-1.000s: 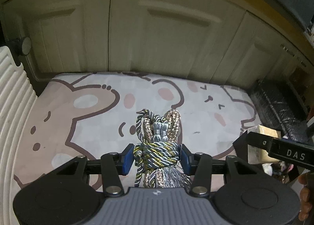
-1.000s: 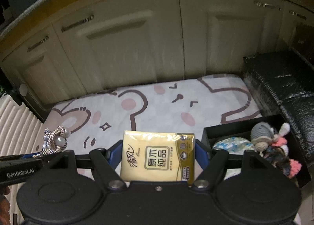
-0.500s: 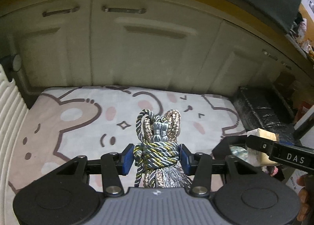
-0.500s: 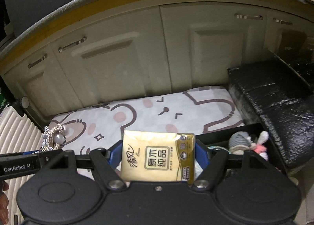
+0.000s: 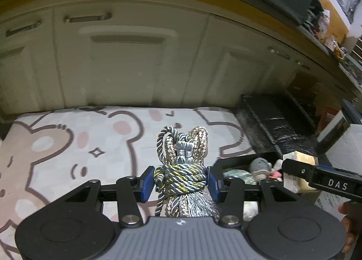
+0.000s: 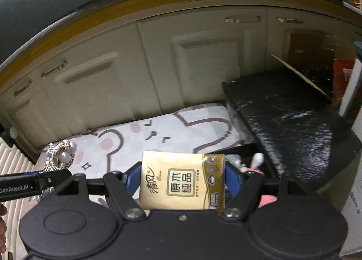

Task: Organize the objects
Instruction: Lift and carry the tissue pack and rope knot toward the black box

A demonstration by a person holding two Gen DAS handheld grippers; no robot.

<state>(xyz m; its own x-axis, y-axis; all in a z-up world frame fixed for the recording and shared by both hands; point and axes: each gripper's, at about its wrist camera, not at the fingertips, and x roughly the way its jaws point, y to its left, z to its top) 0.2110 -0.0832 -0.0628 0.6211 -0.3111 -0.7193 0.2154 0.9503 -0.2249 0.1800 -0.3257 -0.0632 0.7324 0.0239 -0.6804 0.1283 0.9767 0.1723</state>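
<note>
Above the bear mat [image 5: 67, 146], the left gripper [image 5: 181, 183] squeezes a rope bundle [image 5: 181, 169] and the right gripper [image 6: 183, 180] grips a tissue pack [image 6: 181, 180]. Some toys already sit in the black box [image 5: 237, 162]; I think both held things are left to put away

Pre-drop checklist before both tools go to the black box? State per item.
1. Left tool clamped on rope bundle: ok.
2. Right tool clamped on tissue pack: ok.
3. Black box in sight: ok.
4. Free room in the box, with the knitted toy already inside: cannot tell.
5. Tools apart from each other: ok.
6. Rope tassel clear of the box rim: cannot tell.
</note>
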